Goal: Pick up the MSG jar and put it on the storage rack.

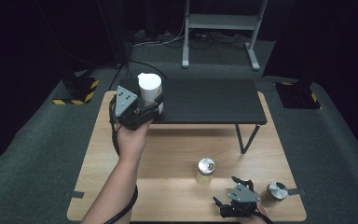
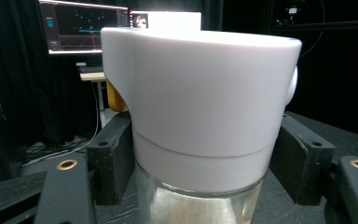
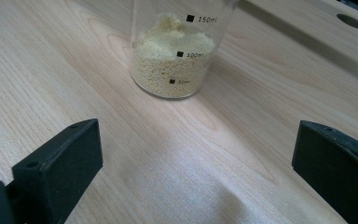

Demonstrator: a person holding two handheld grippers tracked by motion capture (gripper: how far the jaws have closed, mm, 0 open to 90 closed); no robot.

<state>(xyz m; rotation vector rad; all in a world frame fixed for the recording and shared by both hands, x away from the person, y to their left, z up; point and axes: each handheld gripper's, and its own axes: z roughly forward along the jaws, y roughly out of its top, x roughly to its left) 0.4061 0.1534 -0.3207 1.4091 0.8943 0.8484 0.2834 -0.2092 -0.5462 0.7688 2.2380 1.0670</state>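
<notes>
upright glass jar (image 1: 149,92) with white funnel-like cap, at the black shelf's left end

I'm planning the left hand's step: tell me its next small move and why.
Probably lower the white-capped jar onto the black shelf and let go. The left gripper is shut on it at the shelf's left end, while the right gripper waits open near the powder jar.

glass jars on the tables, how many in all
3. A glass jar with a white lid on the black raised shelf, held in the left gripper; a glass jar of yellow powder mid-table; a metal-capped jar beside the right gripper.
</notes>
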